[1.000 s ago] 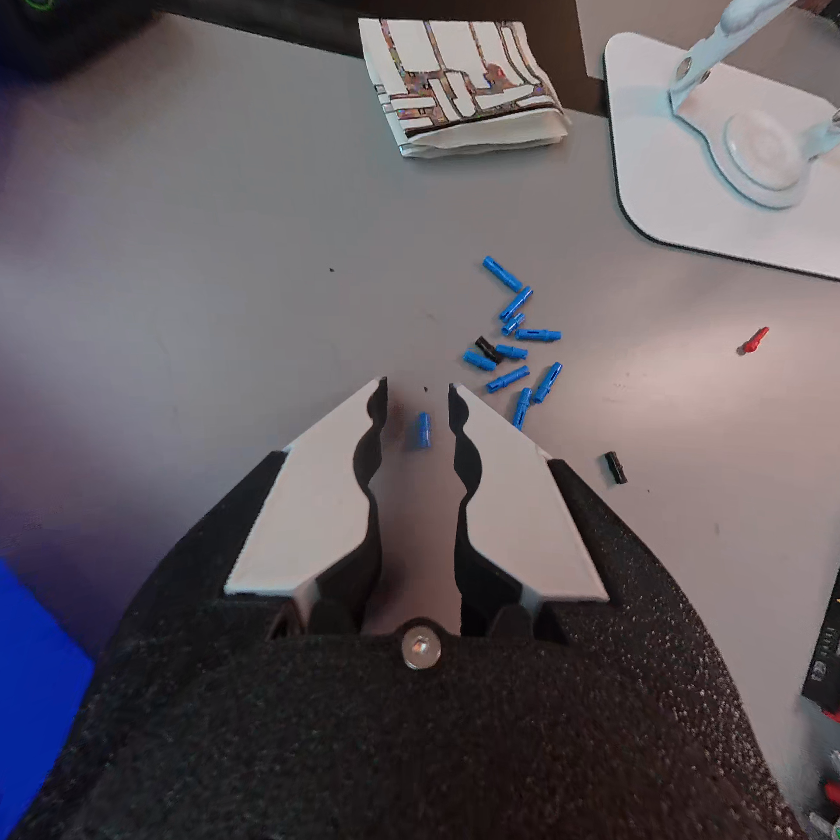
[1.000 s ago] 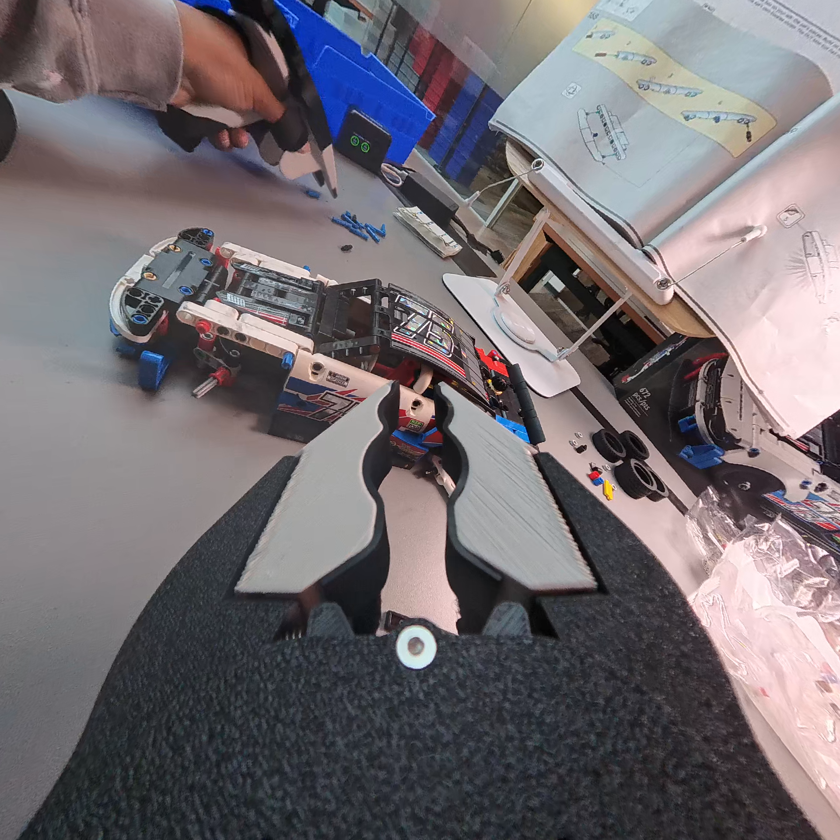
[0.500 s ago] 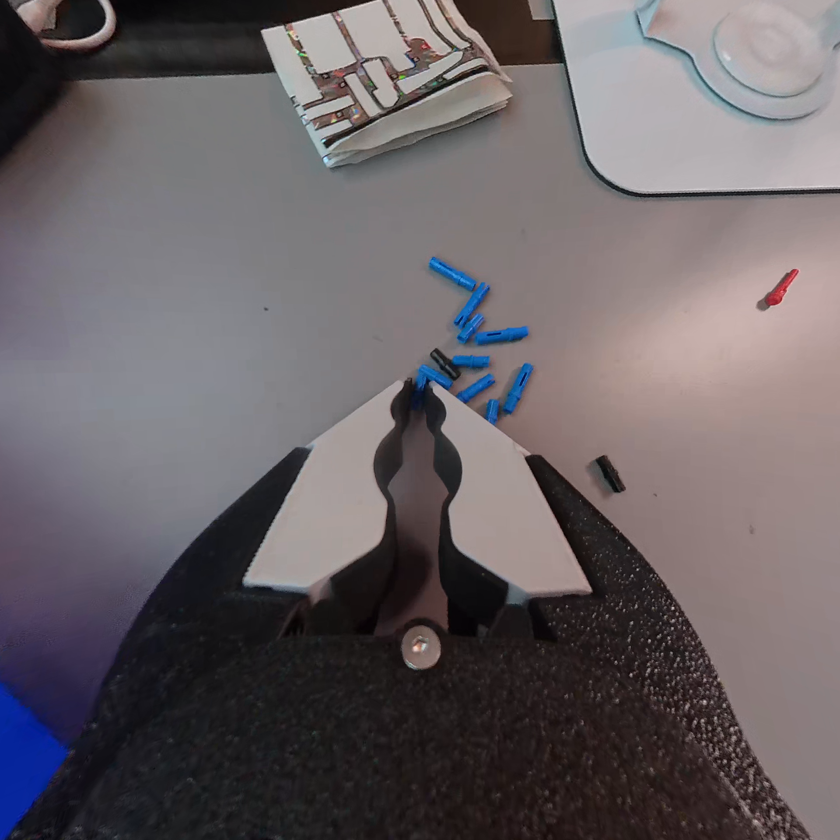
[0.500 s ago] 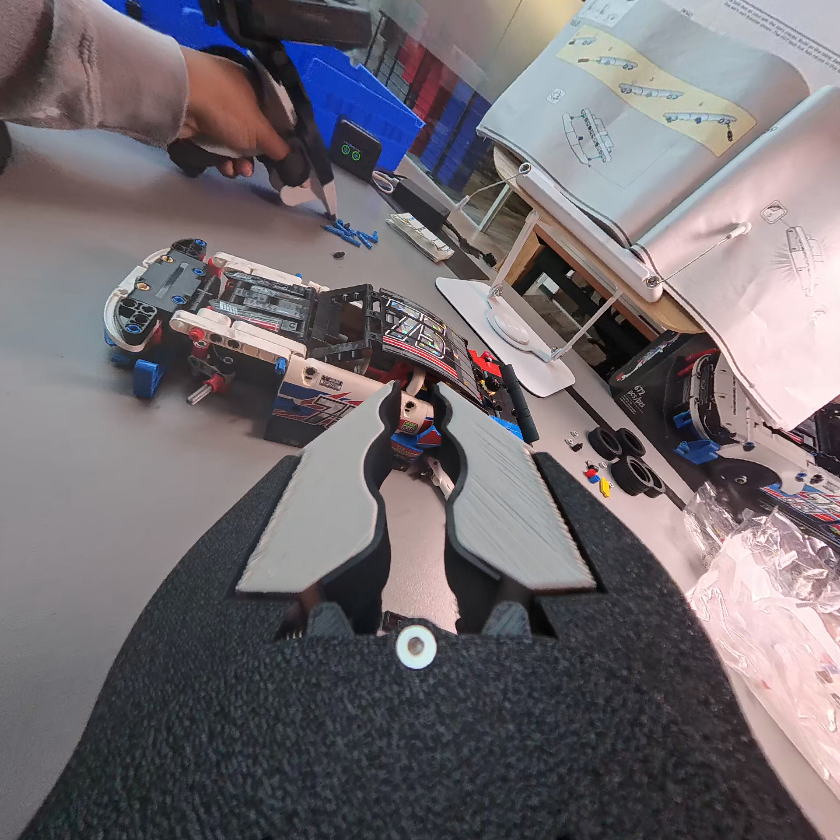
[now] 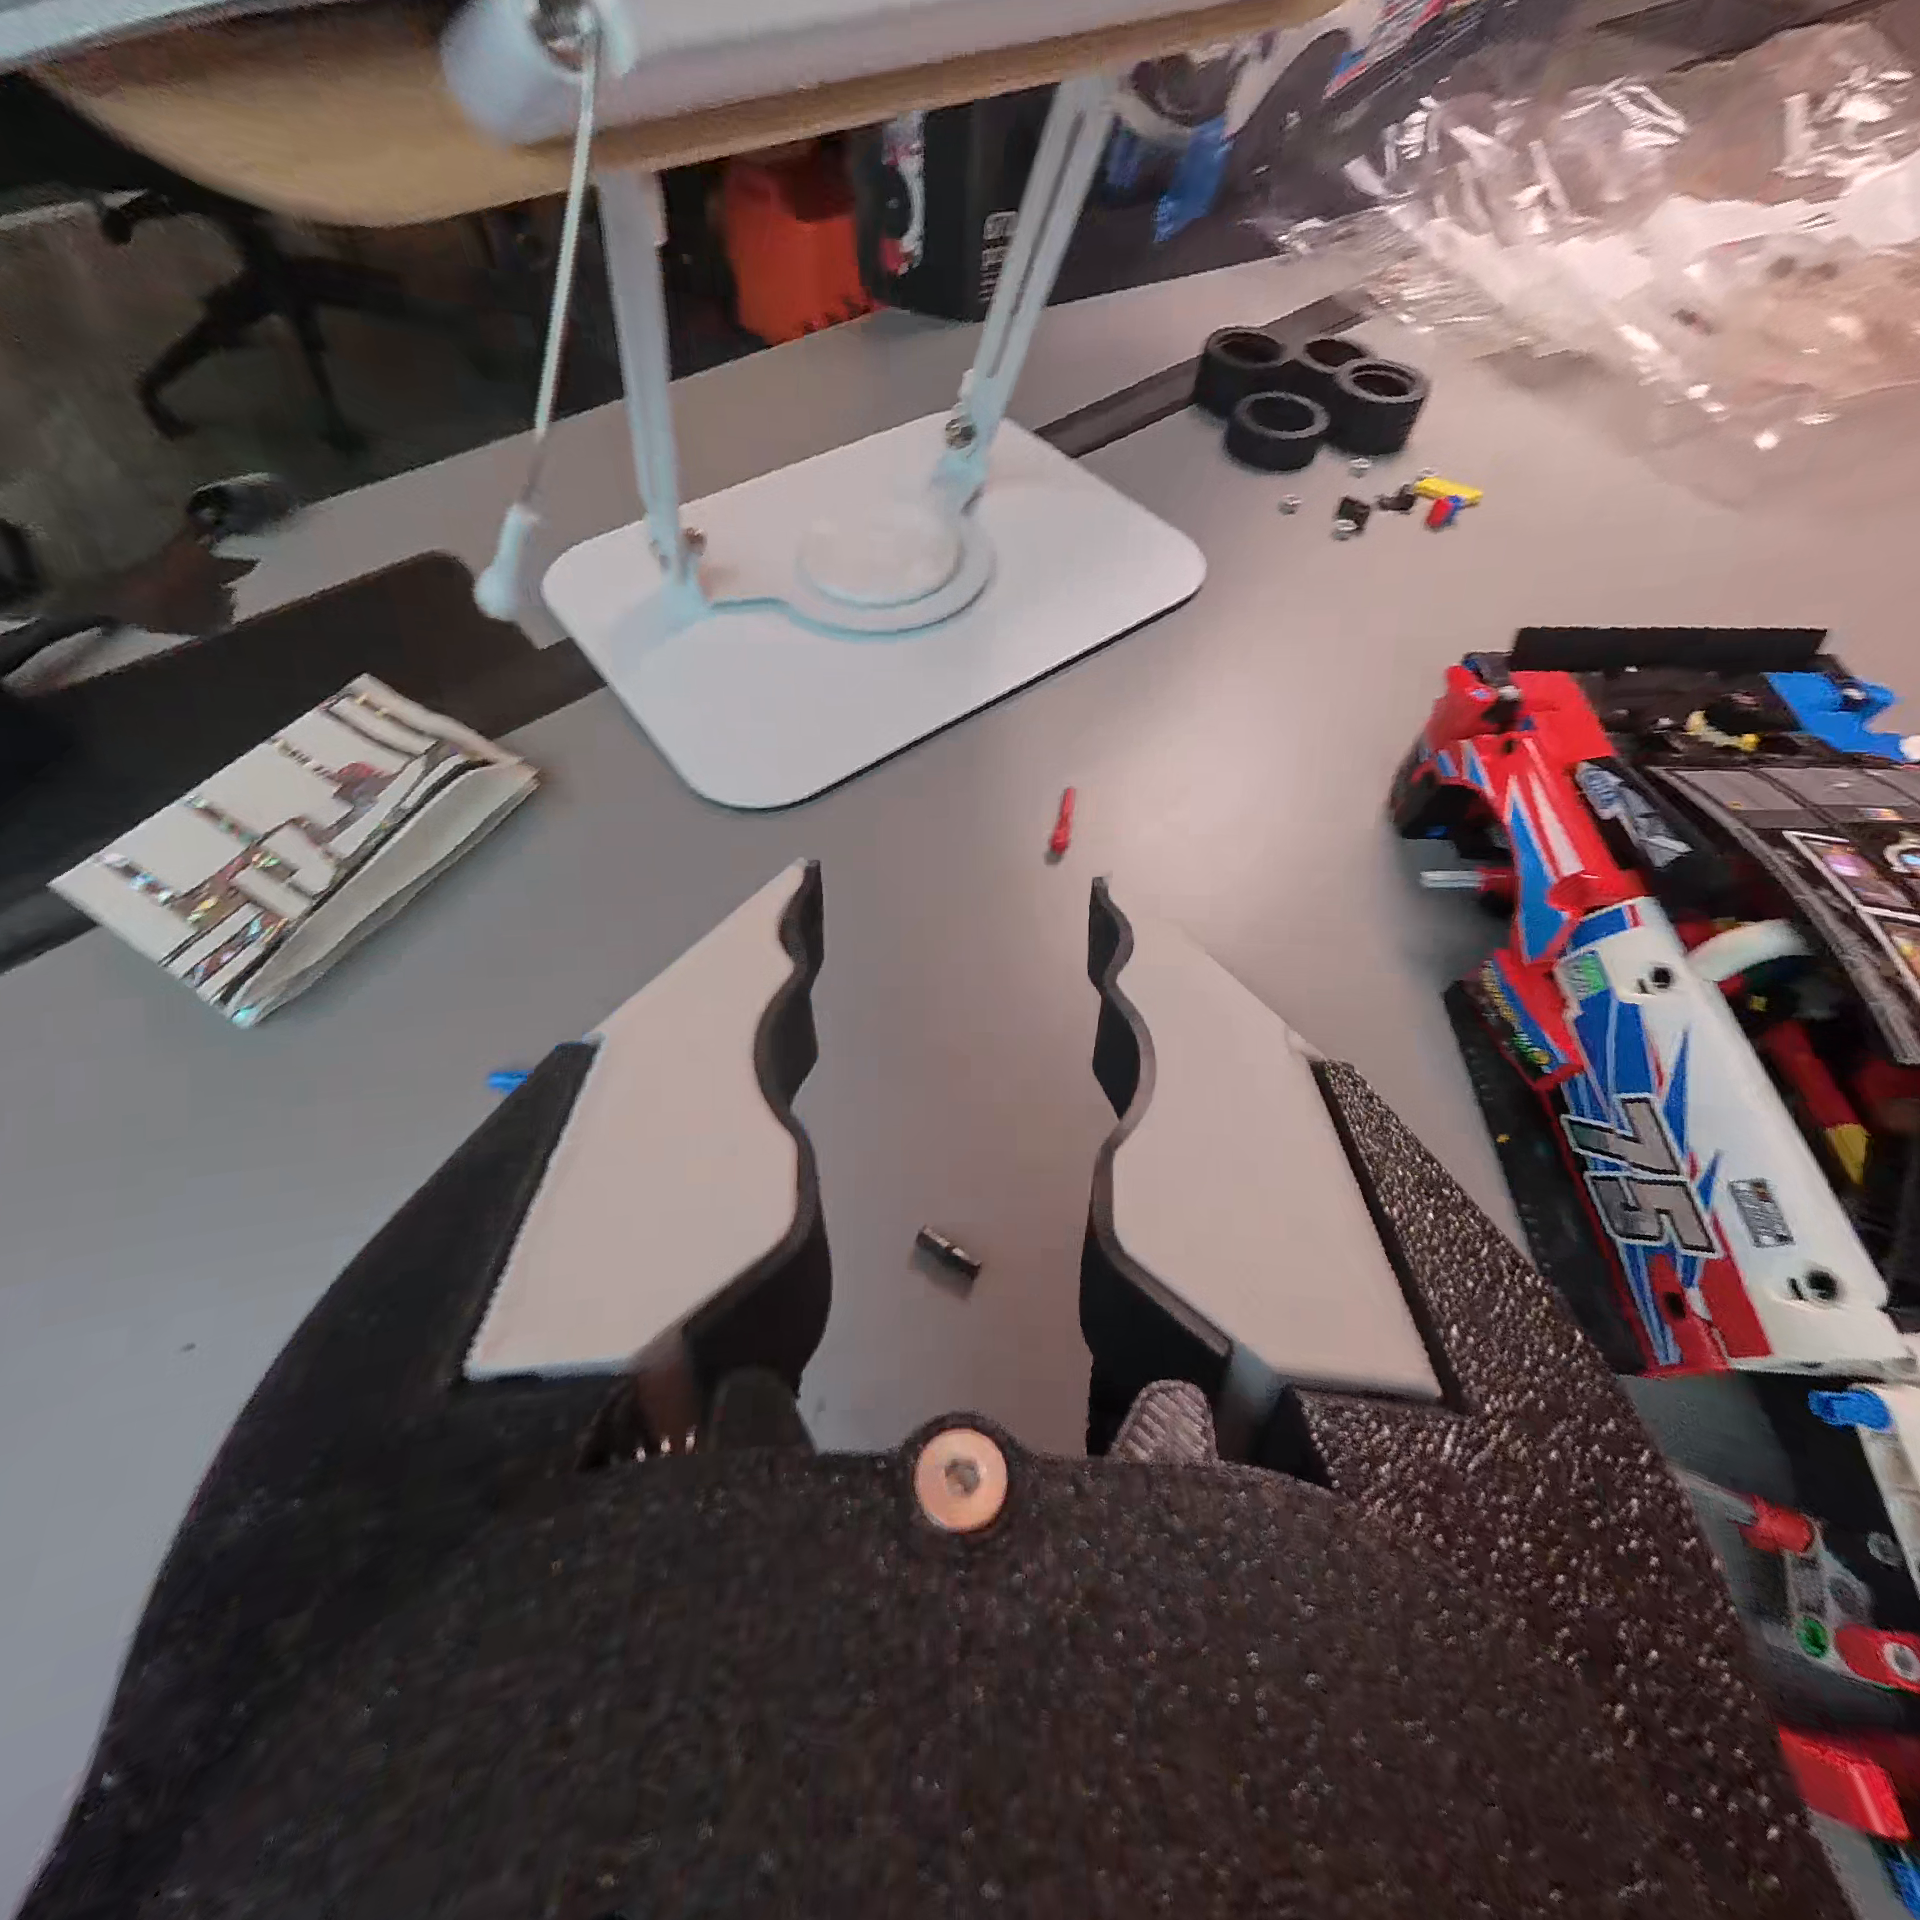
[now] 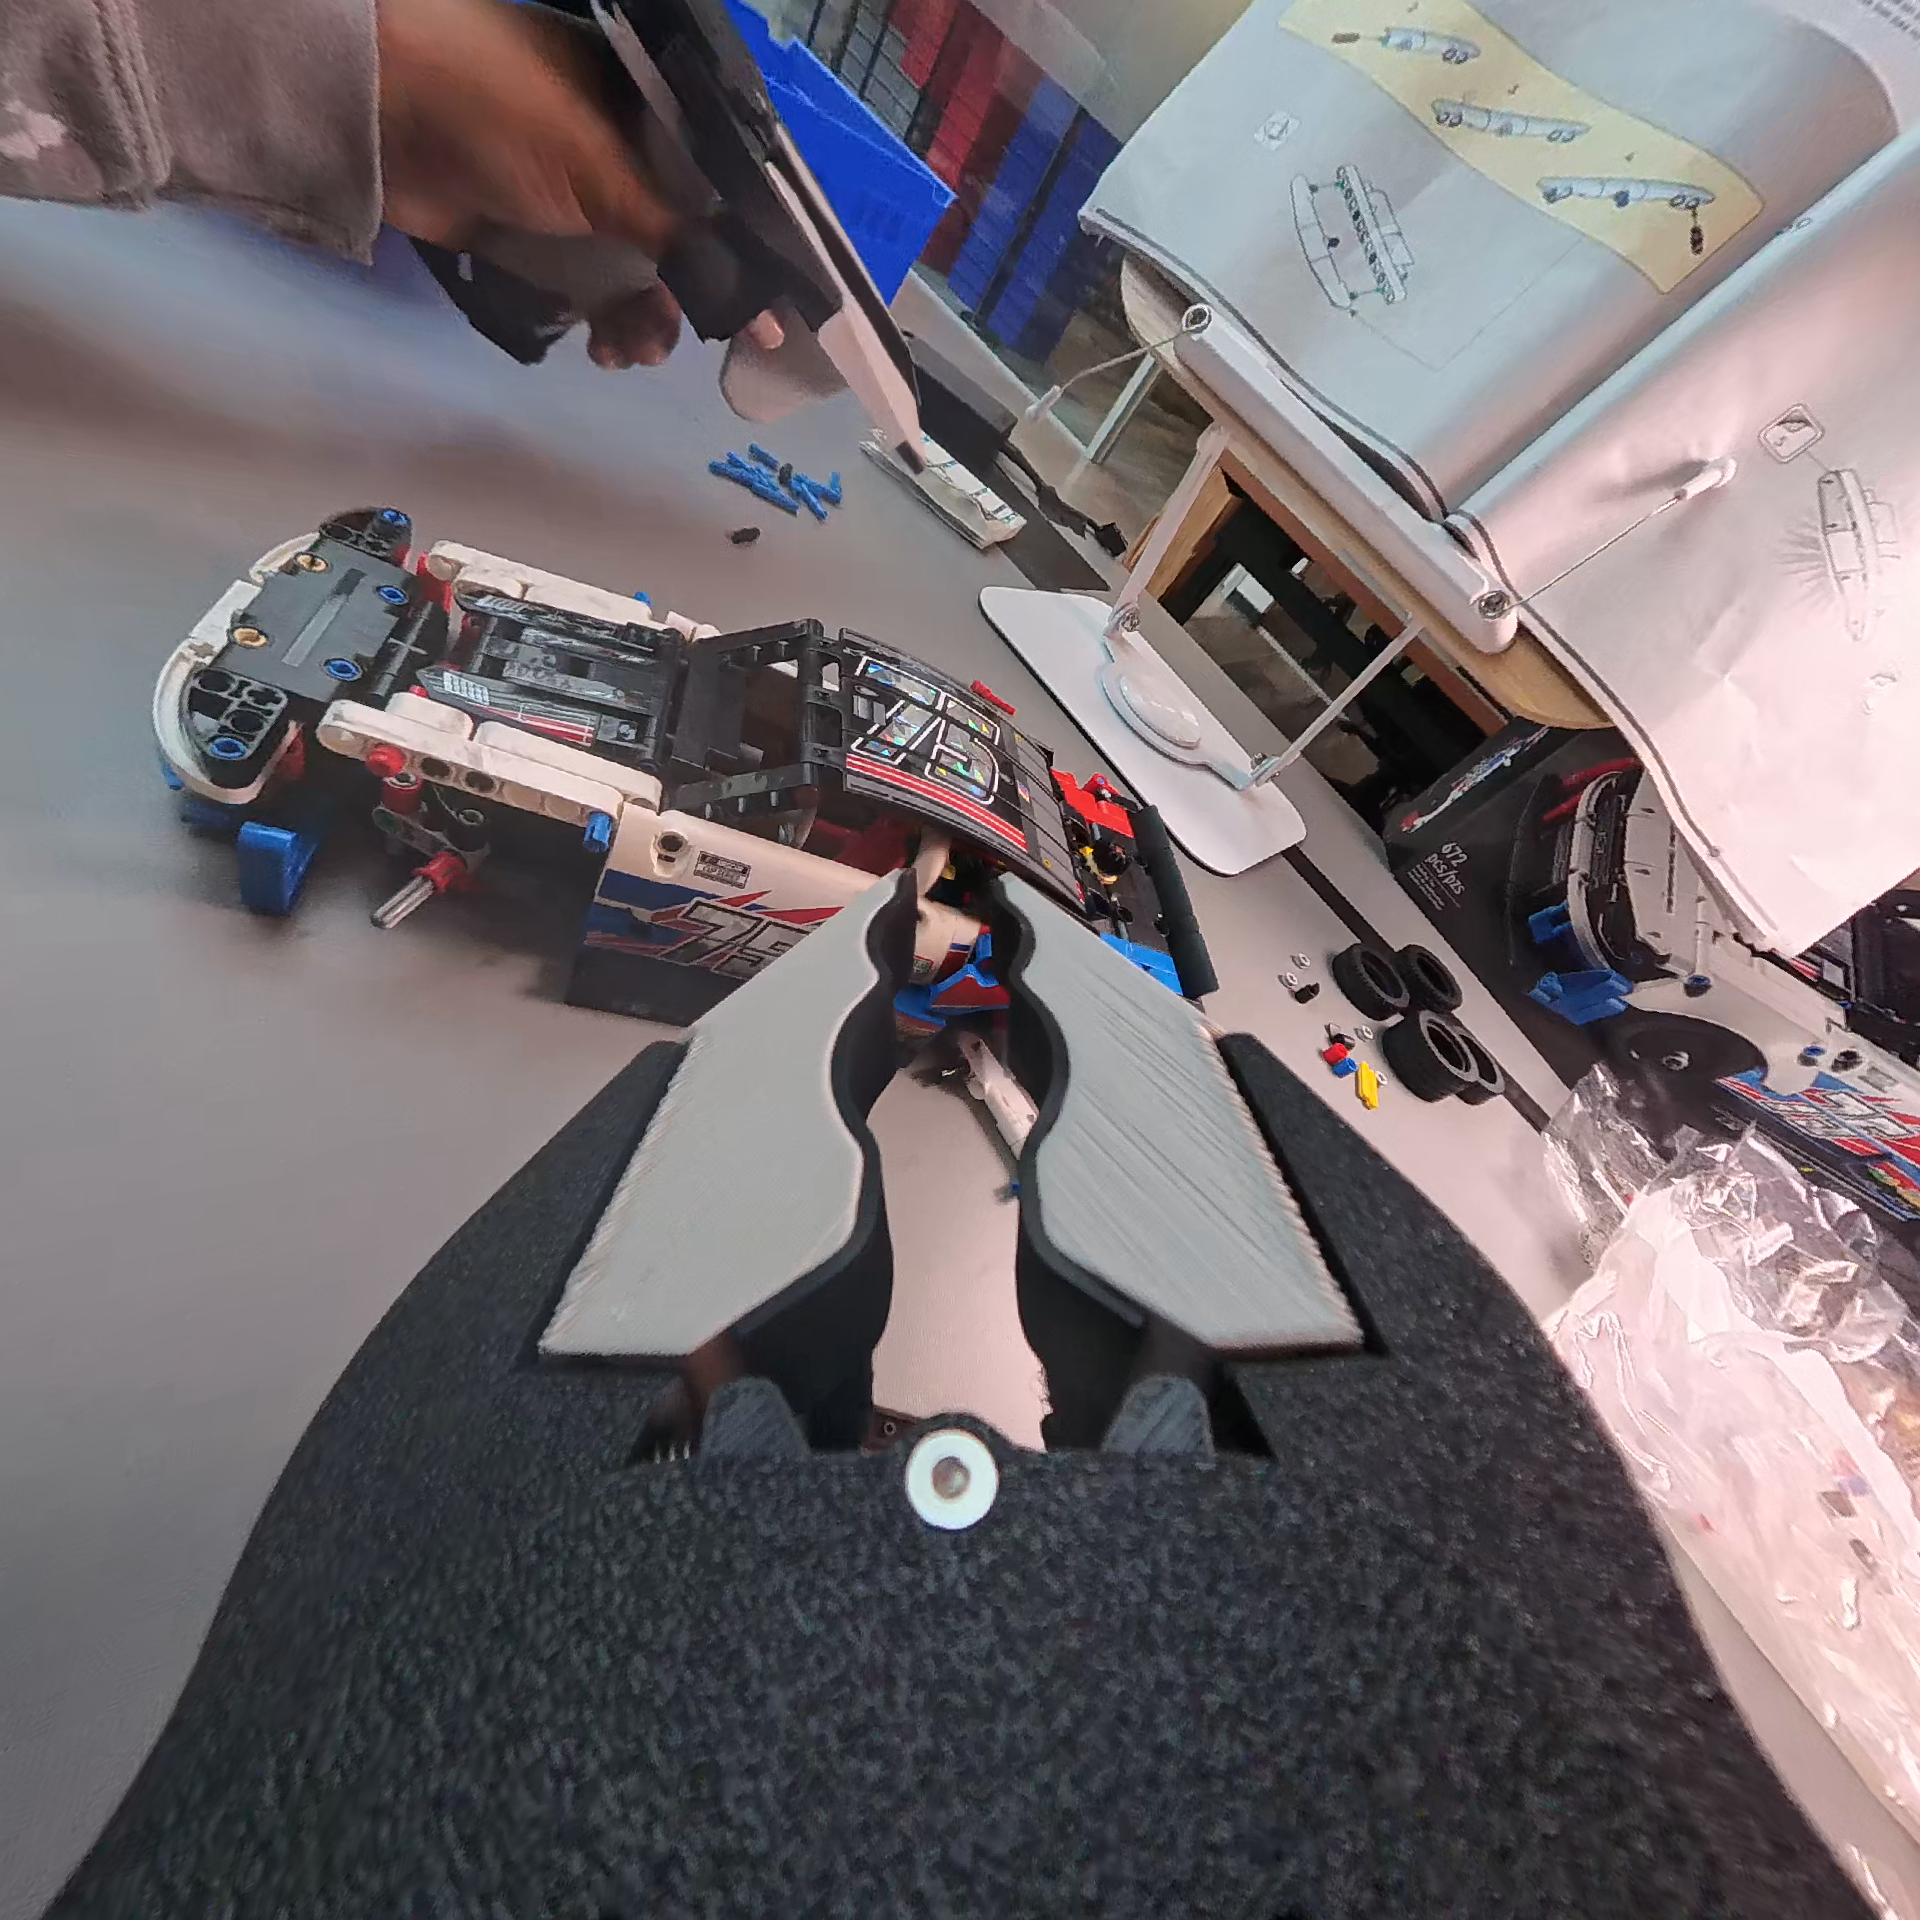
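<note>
Left gripper (image 5: 954,894): jaws spread wide, nothing between them, held above the grey desk (image 5: 260,1195). A small black pin (image 5: 948,1250) lies on the desk, seen in the gap near the jaw roots. Landmark: brick-built race car (image 5: 1662,1091), white, red and blue body panels, black roof panel, partly assembled. Relative to the car: left gripper just to its left; red pin (image 5: 1061,823) left of its nose; white stand base (image 5: 862,644) farther left and beyond; folded sticker sheet (image 5: 301,842) well left; four black tyres (image 5: 1314,400) beyond it.

Right gripper (image 6: 954,896): jaws narrowly parted, empty, tips close to the car's (image 6: 644,790) near side. Blue pins (image 6: 774,483) lie beyond the car.
</note>
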Motion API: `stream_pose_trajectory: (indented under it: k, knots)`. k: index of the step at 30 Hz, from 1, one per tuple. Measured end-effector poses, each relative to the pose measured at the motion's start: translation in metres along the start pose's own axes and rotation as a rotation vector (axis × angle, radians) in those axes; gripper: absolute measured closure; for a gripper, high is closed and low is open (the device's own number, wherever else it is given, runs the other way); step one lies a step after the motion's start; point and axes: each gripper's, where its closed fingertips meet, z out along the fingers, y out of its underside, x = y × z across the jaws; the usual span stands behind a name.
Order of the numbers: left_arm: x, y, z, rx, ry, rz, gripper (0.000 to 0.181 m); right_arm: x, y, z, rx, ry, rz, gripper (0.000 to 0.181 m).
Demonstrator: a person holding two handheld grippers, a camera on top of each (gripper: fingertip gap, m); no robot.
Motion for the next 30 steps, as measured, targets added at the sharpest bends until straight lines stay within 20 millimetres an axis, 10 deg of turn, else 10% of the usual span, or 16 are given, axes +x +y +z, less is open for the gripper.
stream_pose_trajectory:
  k: [11, 17, 25, 30]
  knots:
    - [0.033, 0.037, 0.084, -0.333, 0.118, 0.127, 0.156, 0.000, -0.001, 0.012, -0.031, -0.001, 0.007, 0.169]
    - [0.041, 0.036, 0.095, -0.356, 0.153, 0.139, 0.178, 0.004, 0.006, 0.009, -0.031, 0.021, 0.057, 0.169]
    - [0.042, 0.013, 0.036, -0.172, 0.231, 0.123, 0.178, 0.003, 0.005, 0.007, -0.011, 0.026, 0.035, 0.169]
    - [-0.018, 0.035, -0.008, -0.211, -0.015, -0.034, 0.178, 0.002, 0.008, 0.011, -0.027, 0.026, 0.019, 0.169]
